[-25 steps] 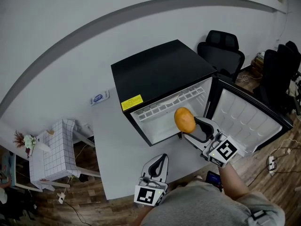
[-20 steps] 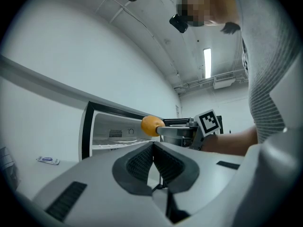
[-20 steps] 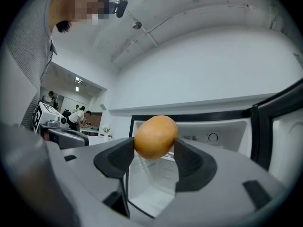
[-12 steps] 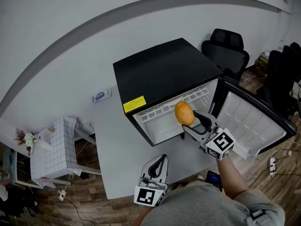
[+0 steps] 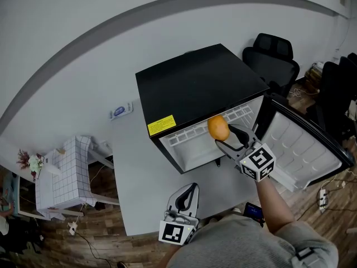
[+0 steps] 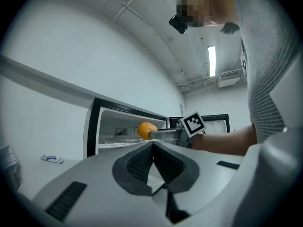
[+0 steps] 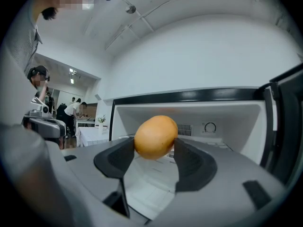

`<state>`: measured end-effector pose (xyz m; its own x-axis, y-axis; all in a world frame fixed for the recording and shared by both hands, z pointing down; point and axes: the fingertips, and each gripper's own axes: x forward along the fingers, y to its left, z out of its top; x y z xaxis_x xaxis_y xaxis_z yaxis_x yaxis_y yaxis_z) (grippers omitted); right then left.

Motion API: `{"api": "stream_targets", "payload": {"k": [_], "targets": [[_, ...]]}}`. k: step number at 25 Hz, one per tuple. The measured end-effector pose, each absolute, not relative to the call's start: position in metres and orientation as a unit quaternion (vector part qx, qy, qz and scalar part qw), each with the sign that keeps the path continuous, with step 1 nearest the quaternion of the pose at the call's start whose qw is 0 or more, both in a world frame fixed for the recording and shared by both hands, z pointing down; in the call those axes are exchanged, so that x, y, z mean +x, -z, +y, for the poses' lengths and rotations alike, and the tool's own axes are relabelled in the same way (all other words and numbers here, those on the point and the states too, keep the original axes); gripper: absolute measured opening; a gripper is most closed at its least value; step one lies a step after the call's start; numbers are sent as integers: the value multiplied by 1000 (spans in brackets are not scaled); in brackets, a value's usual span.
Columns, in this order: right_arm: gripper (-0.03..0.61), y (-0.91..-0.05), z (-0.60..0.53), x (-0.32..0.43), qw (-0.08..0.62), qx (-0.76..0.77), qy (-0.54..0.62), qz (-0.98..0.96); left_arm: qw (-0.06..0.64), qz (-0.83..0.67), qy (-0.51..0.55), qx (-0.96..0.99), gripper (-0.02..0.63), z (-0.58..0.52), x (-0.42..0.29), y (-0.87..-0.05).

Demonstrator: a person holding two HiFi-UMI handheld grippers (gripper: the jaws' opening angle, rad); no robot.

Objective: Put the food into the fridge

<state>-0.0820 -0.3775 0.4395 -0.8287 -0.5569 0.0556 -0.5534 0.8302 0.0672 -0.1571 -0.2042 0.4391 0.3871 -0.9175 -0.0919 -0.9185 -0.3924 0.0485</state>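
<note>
A small black fridge [image 5: 195, 88] stands on the grey table [image 5: 139, 172] with its door [image 5: 304, 149] swung open to the right. My right gripper [image 5: 223, 134] is shut on an orange fruit [image 5: 218, 128] and holds it at the mouth of the white interior [image 7: 208, 122]. In the right gripper view the fruit [image 7: 155, 136] sits pinched between the two dark pads. My left gripper [image 5: 187, 200] rests near the table's front edge, jaws shut with nothing between them. From the left gripper view the fruit [image 6: 147, 130] shows at the fridge opening.
A small blue-and-white packet [image 5: 118, 114] lies on the table left of the fridge. Black office chairs [image 5: 273, 57] stand behind the fridge at right. A white checked side table [image 5: 67, 175] is on the floor at left. Cables lie on the floor near the door.
My right gripper has carried the orange fruit up and inward, from in front of the fridge opening to its mouth. The left gripper has stayed put.
</note>
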Motion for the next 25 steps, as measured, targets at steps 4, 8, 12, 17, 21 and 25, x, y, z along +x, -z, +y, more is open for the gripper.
{"api": "stream_targets", "payload": {"k": [4, 8, 12, 17, 21, 25], "targets": [[270, -441, -388, -87, 48, 295, 21, -954, 3, 554, -52, -831, 11, -206, -160, -440], [270, -443, -395, -90, 54, 299, 16, -953, 5, 556, -52, -829, 11, -208, -163, -439], [269, -445, -400, -93, 61, 302, 14, -951, 3, 557, -51, -829, 11, -211, -164, -440], [270, -446, -407, -96, 76, 309, 10, -948, 4, 557, -49, -829, 11, -215, -165, -442], [269, -443, -414, -100, 84, 315, 9, -945, 15, 557, -36, -830, 11, -227, -169, -446], [270, -444, -422, -105, 94, 319, 5, -943, 22, 556, -35, -830, 11, -245, -169, -446]]}}
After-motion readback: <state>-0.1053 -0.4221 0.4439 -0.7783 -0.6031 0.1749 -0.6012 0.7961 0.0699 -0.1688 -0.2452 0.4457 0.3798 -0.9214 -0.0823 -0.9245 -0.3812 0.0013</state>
